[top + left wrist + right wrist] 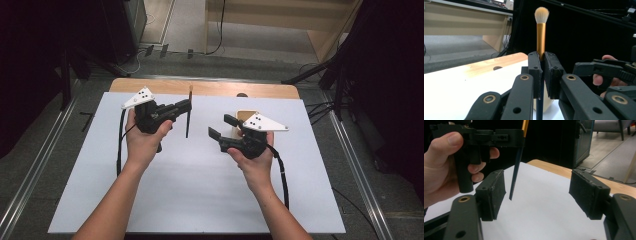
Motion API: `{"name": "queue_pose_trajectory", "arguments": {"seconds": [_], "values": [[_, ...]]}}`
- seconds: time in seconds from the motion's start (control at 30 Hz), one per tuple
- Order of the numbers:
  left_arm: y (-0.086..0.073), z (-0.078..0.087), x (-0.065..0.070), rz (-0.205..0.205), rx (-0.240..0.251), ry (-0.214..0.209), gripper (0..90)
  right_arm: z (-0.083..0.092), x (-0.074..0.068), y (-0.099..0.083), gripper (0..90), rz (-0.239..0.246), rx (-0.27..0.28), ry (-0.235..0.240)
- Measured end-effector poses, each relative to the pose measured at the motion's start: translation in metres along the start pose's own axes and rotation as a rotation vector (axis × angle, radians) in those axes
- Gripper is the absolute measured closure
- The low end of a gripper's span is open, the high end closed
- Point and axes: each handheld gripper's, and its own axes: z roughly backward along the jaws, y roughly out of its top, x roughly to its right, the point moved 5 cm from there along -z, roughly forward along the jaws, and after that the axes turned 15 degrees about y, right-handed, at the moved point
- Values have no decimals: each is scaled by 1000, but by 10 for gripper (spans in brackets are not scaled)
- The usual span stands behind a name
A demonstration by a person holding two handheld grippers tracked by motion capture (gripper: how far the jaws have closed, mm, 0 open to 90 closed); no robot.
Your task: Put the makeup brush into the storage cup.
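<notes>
Makeup brush [541, 27] clamped upright in left gripper [542, 72]; wide-open right gripper [537, 195] should close squarely on handle beneath.

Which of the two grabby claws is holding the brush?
The left gripper: its jaws are shut tight on the makeup brush, bristles up. The right gripper has jaws wide apart, holding nothing.

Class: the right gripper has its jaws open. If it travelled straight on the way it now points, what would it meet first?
Probably the dark lower handle of the gold-ferruled makeup brush, held upright by the left gripper. It hangs ahead of the right gripper, between its open jaws, though depth is uncertain.
</notes>
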Motion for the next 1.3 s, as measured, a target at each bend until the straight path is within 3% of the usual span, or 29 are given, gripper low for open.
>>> {"name": "queue_pose_trajectory", "arguments": {"seconds": [0.17, 0.57, 0.9, 1.3], "values": [[-1, -2, 4, -3, 2, -7, 854, -10, -1, 4, 376, 3, -8, 24], [-2, -7, 13, -9, 3, -23, 854, -29, -1, 6, 520, -16, -32, 28], [-2, -8, 18, -9, 6, -32, 854, -40, 0, 5, 641, -61, -33, 90], [-3, -8, 21, -19, 7, -38, 854, -49, 3, 5, 711, -92, -43, 81]]}}
